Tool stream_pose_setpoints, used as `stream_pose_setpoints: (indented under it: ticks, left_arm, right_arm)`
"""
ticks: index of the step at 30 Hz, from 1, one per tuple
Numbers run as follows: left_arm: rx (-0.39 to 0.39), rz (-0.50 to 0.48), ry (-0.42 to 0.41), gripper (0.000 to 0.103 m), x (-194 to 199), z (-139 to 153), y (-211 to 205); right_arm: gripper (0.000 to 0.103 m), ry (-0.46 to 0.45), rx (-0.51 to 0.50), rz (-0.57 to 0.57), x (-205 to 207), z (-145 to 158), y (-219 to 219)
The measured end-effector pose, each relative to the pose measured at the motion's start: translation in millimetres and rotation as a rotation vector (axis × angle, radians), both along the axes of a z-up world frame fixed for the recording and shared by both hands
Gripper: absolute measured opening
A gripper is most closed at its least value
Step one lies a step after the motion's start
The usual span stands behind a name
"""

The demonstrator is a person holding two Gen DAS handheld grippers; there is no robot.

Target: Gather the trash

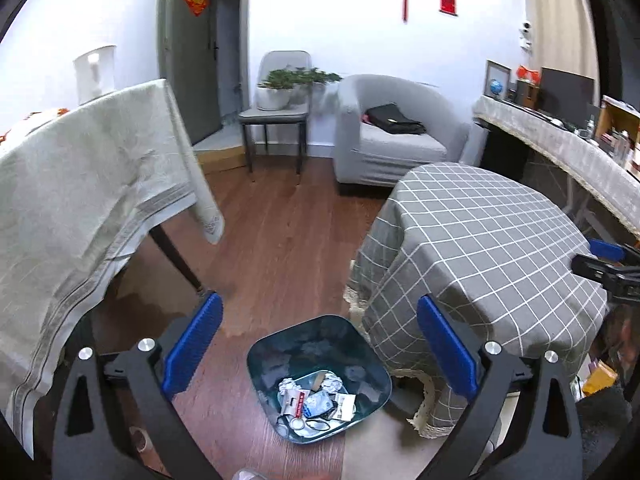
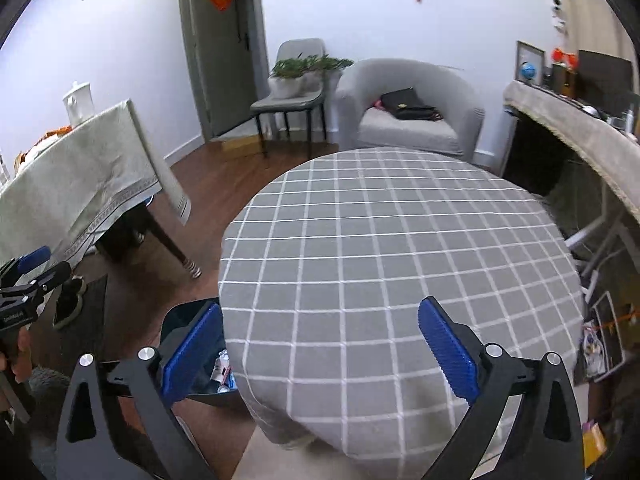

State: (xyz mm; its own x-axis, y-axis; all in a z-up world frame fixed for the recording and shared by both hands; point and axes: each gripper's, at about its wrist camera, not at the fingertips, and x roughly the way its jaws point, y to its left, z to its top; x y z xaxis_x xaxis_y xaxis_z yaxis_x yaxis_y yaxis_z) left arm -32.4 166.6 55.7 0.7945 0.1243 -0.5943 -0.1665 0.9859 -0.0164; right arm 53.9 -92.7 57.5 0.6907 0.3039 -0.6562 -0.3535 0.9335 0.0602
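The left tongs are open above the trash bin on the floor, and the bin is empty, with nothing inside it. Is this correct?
Not quite. The left tongs are open above the trash bin on the floor, but the bin is not empty: crumpled paper and wrappers lie at its bottom. The left wrist view shows this.

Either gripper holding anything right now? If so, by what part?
Nothing held. Left gripper is open above the trash bin; right gripper is open over the checked tablecloth.
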Motion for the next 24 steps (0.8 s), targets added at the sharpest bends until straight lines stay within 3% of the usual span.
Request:
stream_pose_setpoints:
  ticks: [8, 17, 24]
  left_arm:
    - [0.055, 0.016, -0.011, 0.1, -26, -5, -14]
    - [0.017, 0.003, -0.018, 0.1, -42, -26, -25]
    - [0.031, 0.006, -0.001, 0.1, -41, -37, -28]
  right_arm:
    - [0.099, -0.027, 0.045, -0.031, -35, -8, -38]
    - [0.099, -0.044, 0.049, -0.022, -49, -16, -46]
    - [0.099, -0.047, 0.011, -0.008, -55, -20, -44]
